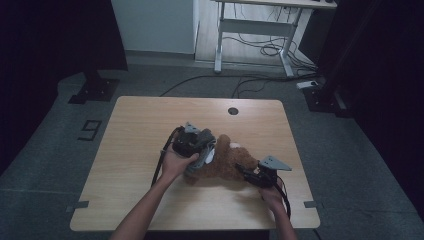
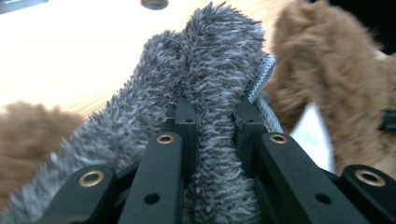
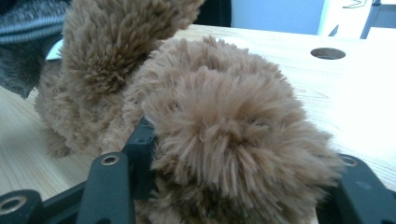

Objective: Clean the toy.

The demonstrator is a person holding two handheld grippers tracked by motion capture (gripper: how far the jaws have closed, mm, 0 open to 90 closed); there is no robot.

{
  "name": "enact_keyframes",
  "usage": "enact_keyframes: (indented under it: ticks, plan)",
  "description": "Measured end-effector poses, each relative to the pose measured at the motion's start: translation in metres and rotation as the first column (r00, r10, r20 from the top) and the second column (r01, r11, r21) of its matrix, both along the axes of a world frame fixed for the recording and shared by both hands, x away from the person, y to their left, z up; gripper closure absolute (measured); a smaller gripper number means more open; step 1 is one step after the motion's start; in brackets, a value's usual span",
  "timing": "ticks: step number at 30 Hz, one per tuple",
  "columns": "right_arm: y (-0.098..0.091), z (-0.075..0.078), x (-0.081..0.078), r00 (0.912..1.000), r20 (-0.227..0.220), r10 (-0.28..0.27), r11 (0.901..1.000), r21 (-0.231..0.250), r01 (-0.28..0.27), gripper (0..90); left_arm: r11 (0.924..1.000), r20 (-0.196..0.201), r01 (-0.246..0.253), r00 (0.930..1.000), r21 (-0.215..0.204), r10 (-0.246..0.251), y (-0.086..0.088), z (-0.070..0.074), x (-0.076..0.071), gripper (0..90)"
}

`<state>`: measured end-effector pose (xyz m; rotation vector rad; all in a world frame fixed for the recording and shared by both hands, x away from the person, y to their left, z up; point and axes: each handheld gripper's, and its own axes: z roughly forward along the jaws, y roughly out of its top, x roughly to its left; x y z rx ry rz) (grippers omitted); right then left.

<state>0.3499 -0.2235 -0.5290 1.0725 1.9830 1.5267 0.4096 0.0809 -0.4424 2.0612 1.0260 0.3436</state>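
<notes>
While we hold the bear [image 1: 227, 160] near the bench's [image 1: 140, 120] middle, our left gripper [image 2: 215, 122] has its fingers clamped on the grey garment [image 2: 205, 60], and our right gripper [image 3: 233, 186] grips a brown limb. We judge dressing barely begun: the garment sits bunched beside the bear, still to be pulled on.

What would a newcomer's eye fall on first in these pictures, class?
First, the brown plush toy lying near the middle of the wooden table, with a grey fuzzy garment bunched against its left side. Next, the two black grippers working on it: the left gripper is pinched on a fold of the grey fabric, and the right gripper is closed on a brown furry limb at the toy's right end.
</notes>
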Motion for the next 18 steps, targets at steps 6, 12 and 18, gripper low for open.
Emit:
enact_keyframes:
  ticks: [6,12,18]
  plan:
    - [0.0,0.0,0.0,1.0,-0.001,0.002,1.0,0.0,-0.002,42.4,0.9982,-0.012,-0.059,0.9982,0.009,0.059,0.033,-0.007,0.004,76.1]
    - [0.0,0.0,0.0,1.0,0.002,0.002,1.0,-0.002,-0.002,42.4,0.9941,-0.016,-0.105,0.9943,0.026,0.106,0.062,-0.013,0.001,76.2]
    - [0.0,0.0,0.0,1.0,0.001,0.0,1.0,-0.001,0.0,42.4,0.988,-0.021,-0.148,0.9886,0.043,0.149,0.084,-0.013,-0.002,76.2]
